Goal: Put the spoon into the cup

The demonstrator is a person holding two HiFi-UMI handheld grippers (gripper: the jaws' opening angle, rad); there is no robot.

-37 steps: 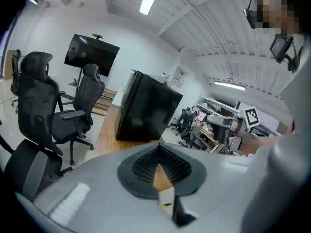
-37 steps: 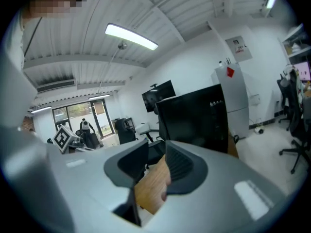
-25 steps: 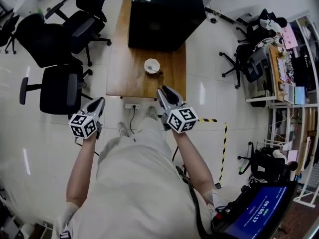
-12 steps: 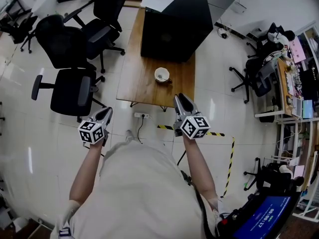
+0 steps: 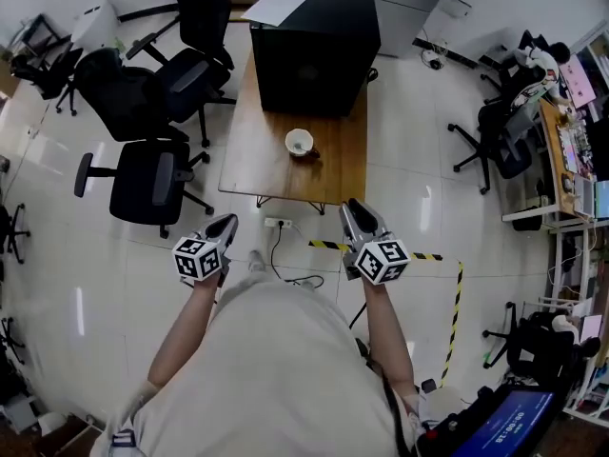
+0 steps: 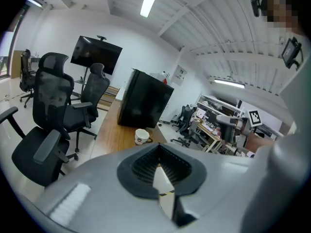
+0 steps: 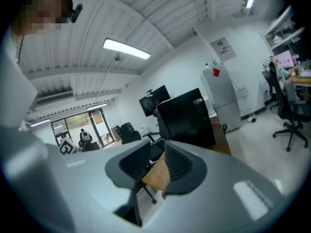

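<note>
The cup (image 5: 299, 143) stands upright on the wooden table (image 5: 252, 155), near the table's edge on our side and toward its right. The spoon is too small for us to make out in any view; a dark speck at the cup's four o'clock could be anything. Neither gripper touches the cup, and both hang over the floor, well short of the table.

In the head view, the cup lies at about one o'clock from the left gripper (image 5: 226, 223) and at about eleven o'clock from the right gripper (image 5: 354, 208). It sits between their two lines of aim, but farther off.

In the left gripper view we see the cup (image 6: 142, 137) just past the tips, at about eleven o'clock. The jaws are drawn together at their tips with nothing between them, and only a thin wedge of floor shows behind the tips.

The right gripper's jaws have just been closing. They stand a narrow gap apart and hold nothing, and a slice of the table (image 7: 156, 176) shows through the gap.

At the cup's twelve o'clock a big black box (image 5: 314, 41) takes up the far half of the table, with a sheet of paper (image 5: 276, 6) on top. Office chairs (image 5: 147, 184) stand at the table's nine o'clock. A power strip (image 5: 278, 223) and striped floor tape (image 5: 328, 246) lie between the grippers.
</note>
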